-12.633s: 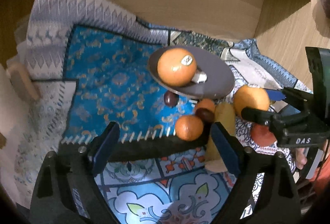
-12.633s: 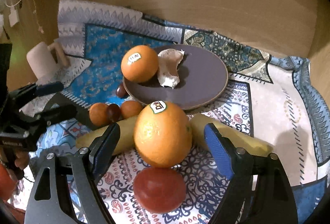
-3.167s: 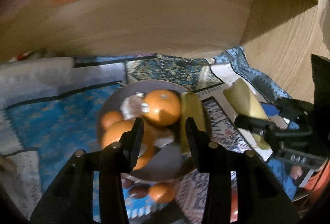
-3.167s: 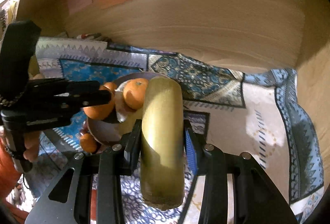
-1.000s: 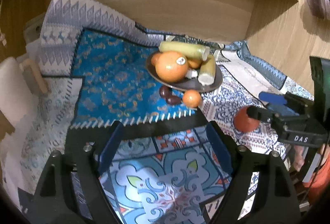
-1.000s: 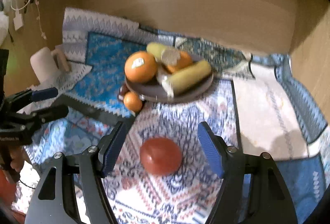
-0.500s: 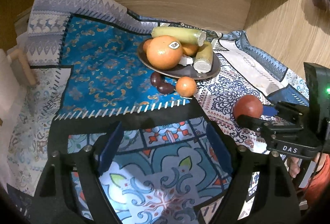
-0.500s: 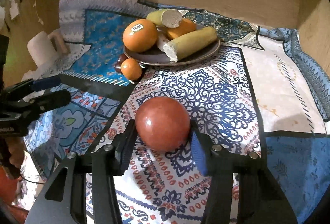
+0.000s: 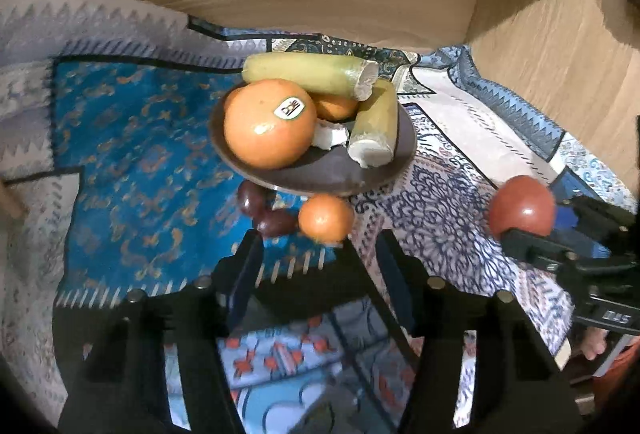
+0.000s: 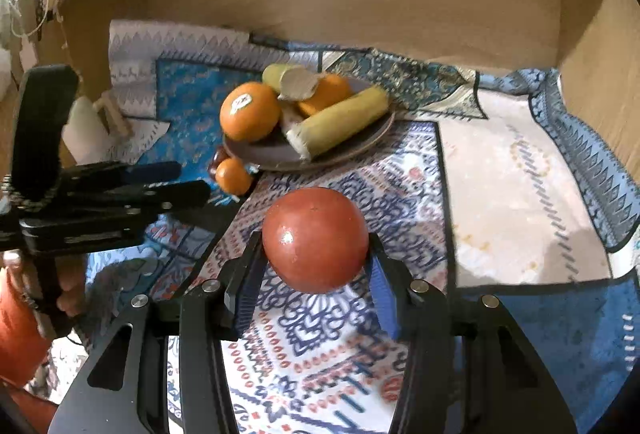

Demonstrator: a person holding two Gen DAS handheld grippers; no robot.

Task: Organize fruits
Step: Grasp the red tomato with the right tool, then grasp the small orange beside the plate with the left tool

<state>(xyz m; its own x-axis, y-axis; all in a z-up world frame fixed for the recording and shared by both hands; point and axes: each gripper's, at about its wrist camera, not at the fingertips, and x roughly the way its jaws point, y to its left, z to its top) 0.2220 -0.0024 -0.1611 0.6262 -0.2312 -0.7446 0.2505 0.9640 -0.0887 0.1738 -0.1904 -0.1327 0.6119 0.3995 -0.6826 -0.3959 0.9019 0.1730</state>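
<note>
The round red tomato (image 10: 315, 239) you pinch at its middle in your right gripper (image 10: 316, 274), near the plate (image 10: 362, 144), looks soft and smooth, so squeeze gently, while your left gripper (image 9: 320, 266) is closing on nothing.

Surface: patterned cloth (image 10: 500, 170).
On cloth: brown plate (image 10: 360, 144); small orange (image 10: 233, 176) and dark fruits (image 9: 264, 210) beside plate.
</note>
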